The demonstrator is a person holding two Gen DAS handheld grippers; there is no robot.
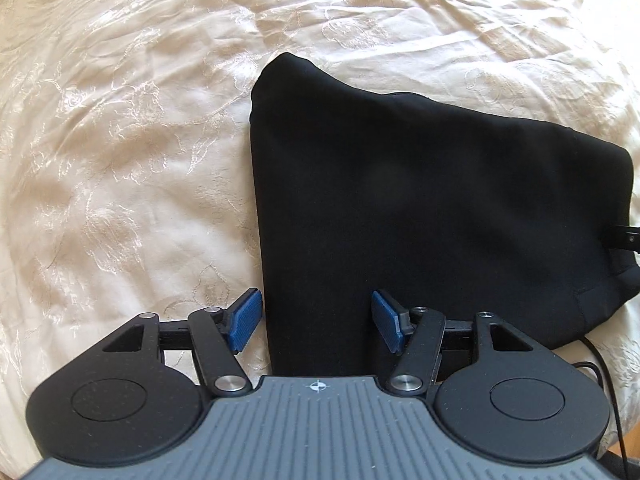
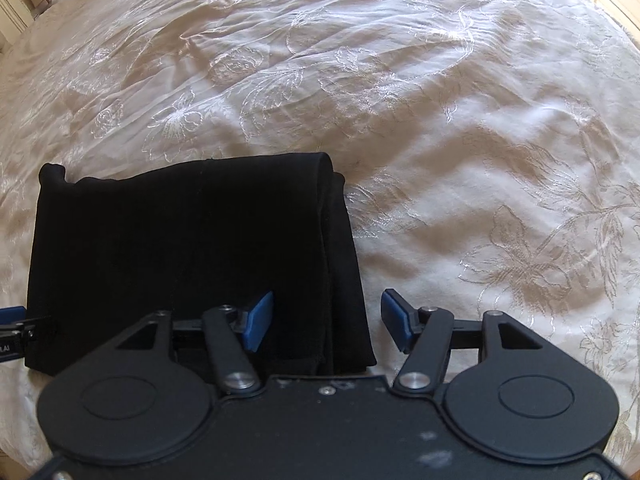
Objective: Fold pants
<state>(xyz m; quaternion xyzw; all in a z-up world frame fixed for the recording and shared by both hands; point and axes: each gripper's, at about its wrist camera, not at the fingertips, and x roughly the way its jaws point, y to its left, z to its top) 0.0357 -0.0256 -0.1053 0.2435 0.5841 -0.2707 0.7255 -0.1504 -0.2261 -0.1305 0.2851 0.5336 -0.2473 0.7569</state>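
Left wrist view, pants: black pants (image 1: 420, 208) lie folded into a compact slab on a cream bedspread (image 1: 120, 160), reaching from the camera's base out to a rounded far corner.
Left wrist view, claw: the left gripper (image 1: 316, 322) is spread wide with nothing between its blue pads (image 1: 245, 322). It straddles the near left edge of the pants; one pad is over the bedspread just beside that edge, the other over the cloth.
Left wrist view, other claw: a dark piece of the right gripper (image 1: 624, 236) shows at the pants' right edge.
Left wrist view, axis: the pants' straight left edge runs directly away from the claw.

Right wrist view, pants: the pants (image 2: 180, 248) lie left of centre, stacked layers showing along their right side.
Right wrist view, claw: the right gripper (image 2: 327, 322) is released and holds nothing. It straddles the near right corner of the pants, one blue pad over the cloth, the other over the bedspread (image 2: 460, 160).
Right wrist view, other claw: the left gripper's tip (image 2: 16, 320) shows at the pants' near left edge.
Right wrist view, judgement: each claw sits at its own near corner, equally close, so a further fold away from the camera looks possible, or the folding may be finished.
Right wrist view, surface: wrinkled cream cloth with embroidered flowers, sunlit in patches.
Right wrist view, room: pale furniture (image 2: 24, 4) shows past the far left edge of the bedspread.
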